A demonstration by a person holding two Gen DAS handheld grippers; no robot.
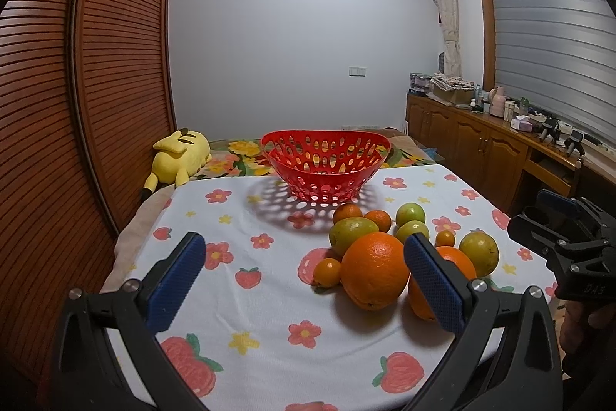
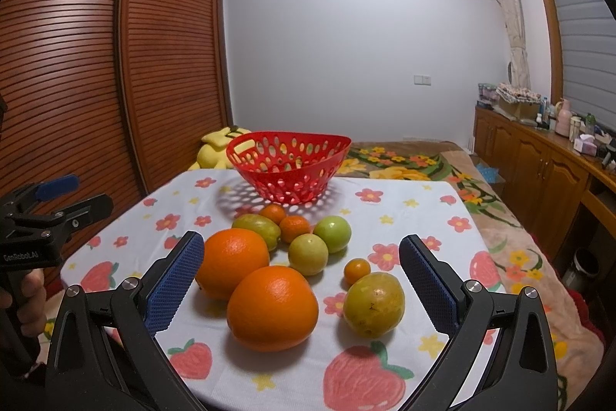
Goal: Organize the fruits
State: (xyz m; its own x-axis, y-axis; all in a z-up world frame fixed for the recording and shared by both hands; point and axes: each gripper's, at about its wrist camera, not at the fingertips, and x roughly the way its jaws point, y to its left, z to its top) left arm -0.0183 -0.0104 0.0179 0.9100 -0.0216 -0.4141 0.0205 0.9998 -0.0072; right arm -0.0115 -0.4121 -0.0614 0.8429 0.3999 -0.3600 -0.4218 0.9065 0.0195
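A red perforated basket (image 1: 323,164) (image 2: 288,164) stands empty at the far side of the table. In front of it lies a cluster of fruit: two large oranges (image 1: 375,270) (image 2: 272,307), several green-yellow fruits (image 1: 352,234) (image 2: 373,305) and small tangerines (image 1: 327,272) (image 2: 357,270). My left gripper (image 1: 304,280) is open and empty, just left of the cluster. My right gripper (image 2: 302,284) is open and empty, its jaws standing either side of the near orange and a yellow-green fruit. Each gripper shows in the other's view, the right (image 1: 569,237), the left (image 2: 46,214).
The table has a white cloth (image 1: 238,218) with strawberry and flower prints. A yellow plush toy (image 1: 179,156) lies on the bed behind. A wooden wardrobe (image 1: 77,83) stands to the left, a cluttered sideboard (image 1: 481,137) to the right.
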